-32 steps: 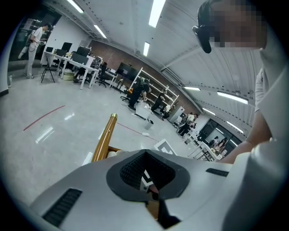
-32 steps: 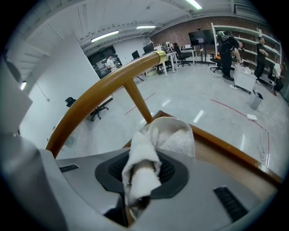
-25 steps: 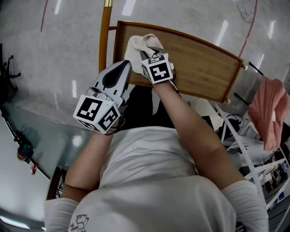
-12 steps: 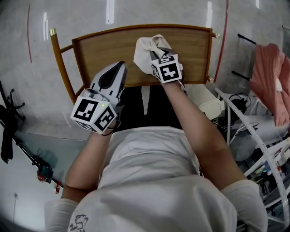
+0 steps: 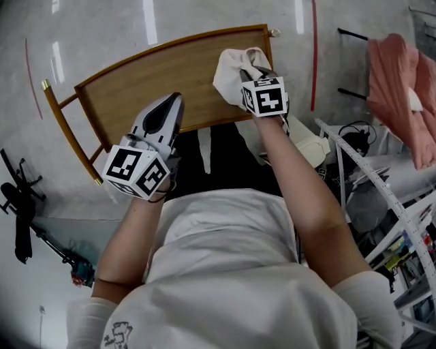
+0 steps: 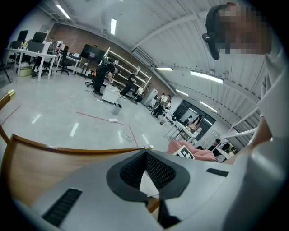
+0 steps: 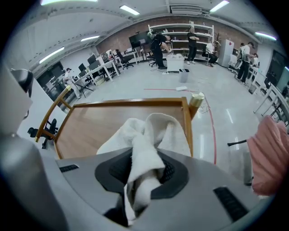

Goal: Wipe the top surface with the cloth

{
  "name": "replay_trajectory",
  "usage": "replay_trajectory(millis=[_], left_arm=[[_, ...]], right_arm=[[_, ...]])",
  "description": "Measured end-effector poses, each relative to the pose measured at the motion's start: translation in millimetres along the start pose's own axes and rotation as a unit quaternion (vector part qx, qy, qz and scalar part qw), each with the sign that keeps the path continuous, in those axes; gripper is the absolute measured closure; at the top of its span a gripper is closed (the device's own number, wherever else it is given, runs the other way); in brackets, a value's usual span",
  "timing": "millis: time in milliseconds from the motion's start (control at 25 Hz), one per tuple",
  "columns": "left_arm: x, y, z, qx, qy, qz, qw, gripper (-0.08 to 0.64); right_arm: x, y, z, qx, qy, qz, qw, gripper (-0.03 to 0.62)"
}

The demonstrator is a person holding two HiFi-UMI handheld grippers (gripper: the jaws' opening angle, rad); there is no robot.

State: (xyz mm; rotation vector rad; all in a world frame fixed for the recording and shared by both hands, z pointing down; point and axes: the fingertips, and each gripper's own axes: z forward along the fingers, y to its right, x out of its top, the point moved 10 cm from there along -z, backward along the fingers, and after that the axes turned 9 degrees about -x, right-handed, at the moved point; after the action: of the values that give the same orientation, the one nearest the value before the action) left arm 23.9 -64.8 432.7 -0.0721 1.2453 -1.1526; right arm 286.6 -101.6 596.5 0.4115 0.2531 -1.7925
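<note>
Two grippers over wooden top point(image 5: 150, 82): right gripper point(image 5: 255, 70) clamps bunched cloth point(image 5: 230, 71) at its right end; left gripper point(image 5: 174, 101) closed, empty. Wiping seems under way, left stretch probably remaining

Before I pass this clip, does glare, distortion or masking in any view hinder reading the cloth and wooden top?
Head view: fisheye bending, light streaks on the glossy floor, yet cloth and wooden top are sharp. Left gripper view: dark corners, a mosaic patch upper right, top's edge bowed. Right gripper view: cloth crisp in the right gripper's jaws, mild floor glare.
</note>
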Motion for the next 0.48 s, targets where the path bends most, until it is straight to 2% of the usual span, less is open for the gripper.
replay_trajectory(millis=[200, 480], left_arm=[[-4.3, 13.1, 17.0, 0.003, -0.001, 0.005, 1.0, 0.552], [-10.6, 19.3, 8.1, 0.019, 0.013, 0.004, 0.9997, 0.552]], right_arm=[[-17.4, 21.4, -10.8, -0.001, -0.013, 0.016, 1.0, 0.503], [-33.2, 16.6, -17.3, -0.002, -0.032, 0.011, 0.999, 0.503]])
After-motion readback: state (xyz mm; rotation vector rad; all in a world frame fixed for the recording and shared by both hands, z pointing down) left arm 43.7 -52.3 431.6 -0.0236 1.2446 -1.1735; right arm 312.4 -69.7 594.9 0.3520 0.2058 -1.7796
